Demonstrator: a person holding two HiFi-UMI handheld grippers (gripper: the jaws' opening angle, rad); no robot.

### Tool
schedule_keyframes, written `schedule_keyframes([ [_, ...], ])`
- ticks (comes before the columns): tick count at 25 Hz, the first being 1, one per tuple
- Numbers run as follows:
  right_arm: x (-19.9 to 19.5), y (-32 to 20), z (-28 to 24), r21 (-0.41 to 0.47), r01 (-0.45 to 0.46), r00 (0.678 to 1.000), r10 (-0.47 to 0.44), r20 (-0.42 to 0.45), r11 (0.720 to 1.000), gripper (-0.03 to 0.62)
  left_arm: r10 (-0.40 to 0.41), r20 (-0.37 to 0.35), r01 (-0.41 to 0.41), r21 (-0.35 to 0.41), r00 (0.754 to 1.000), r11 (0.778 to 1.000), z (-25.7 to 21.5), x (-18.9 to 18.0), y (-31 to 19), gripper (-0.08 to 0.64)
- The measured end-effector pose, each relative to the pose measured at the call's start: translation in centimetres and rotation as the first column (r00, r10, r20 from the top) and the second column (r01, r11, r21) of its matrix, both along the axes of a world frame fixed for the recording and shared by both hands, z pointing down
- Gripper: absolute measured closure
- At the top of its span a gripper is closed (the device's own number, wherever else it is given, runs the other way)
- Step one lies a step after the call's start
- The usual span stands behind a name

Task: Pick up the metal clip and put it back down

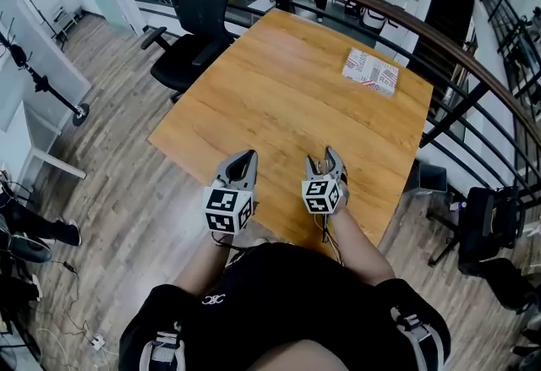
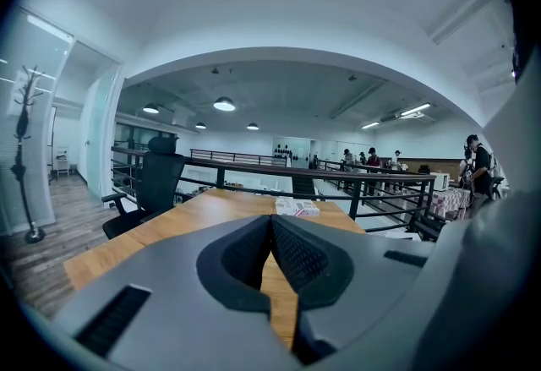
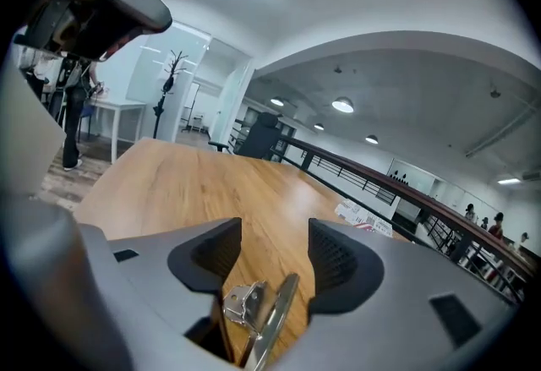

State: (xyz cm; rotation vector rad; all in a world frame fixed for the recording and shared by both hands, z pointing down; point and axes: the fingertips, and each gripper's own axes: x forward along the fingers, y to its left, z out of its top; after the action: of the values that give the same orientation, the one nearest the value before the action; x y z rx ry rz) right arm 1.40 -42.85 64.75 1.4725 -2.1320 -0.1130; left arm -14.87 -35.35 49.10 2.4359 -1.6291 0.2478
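Lying bottom centre of the right gripper view, the metal clip [image 3: 258, 310] sits between the parted jaws of the right hand-held gripper [image 3: 272, 249], pads off it. Probably light, stiff and slippery: pinch across its flat lever. The left hand-held gripper [image 2: 270, 227] is clenched and empty.

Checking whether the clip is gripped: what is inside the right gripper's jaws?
The metal clip sits between the right gripper's open jaws, neither pad pressing it, with the wooden table beneath. Its lower end is covered by the gripper's body.
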Motion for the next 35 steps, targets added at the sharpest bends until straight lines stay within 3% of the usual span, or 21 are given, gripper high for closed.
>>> schedule_keyframes([
  [18, 2.4, 0.9, 9.6, -0.202, -0.058, 0.996, 0.042, -0.081, 0.978, 0.373, -0.003, 0.024, 0.004, -0.02, 1.0, 1.0, 1.2, 0.2, -0.5, 0.543],
  [19, 2.5, 1.0, 10.1, -0.225, -0.064, 0.995, 0.045, -0.087, 0.972, 0.394, -0.003, 0.024, 0.004, -0.021, 1.0, 1.0, 1.3, 0.2, -0.6, 0.543],
  [21, 2.6, 1.2, 10.6, -0.264, -0.073, 0.994, 0.049, -0.096, 0.962, 0.51, 0.0, 0.024, 0.0, -0.021, 1.0, 1.0, 1.2, 0.3, -0.7, 0.543],
  [22, 2.8, 1.3, 10.6, -0.268, -0.079, 0.994, 0.055, -0.097, 0.96, 0.518, 0.003, 0.023, -0.003, -0.021, 1.0, 1.0, 1.2, 0.4, -0.7, 0.543],
  [26, 3.9, 1.2, 8.3, -0.211, -0.114, 0.993, 0.104, -0.057, 0.971, 0.572, 0.016, 0.019, -0.016, -0.021, 1.0, 1.0, 1.3, 0.9, -0.9, 0.543],
  [35, 4.7, 0.9, 2.0, -0.115, -0.107, 0.992, 0.114, 0.057, 0.988, 0.574, 0.054, 0.008, -0.054, -0.01, 0.998, 0.998, 1.1, 2.3, -1.8, 0.543],
])
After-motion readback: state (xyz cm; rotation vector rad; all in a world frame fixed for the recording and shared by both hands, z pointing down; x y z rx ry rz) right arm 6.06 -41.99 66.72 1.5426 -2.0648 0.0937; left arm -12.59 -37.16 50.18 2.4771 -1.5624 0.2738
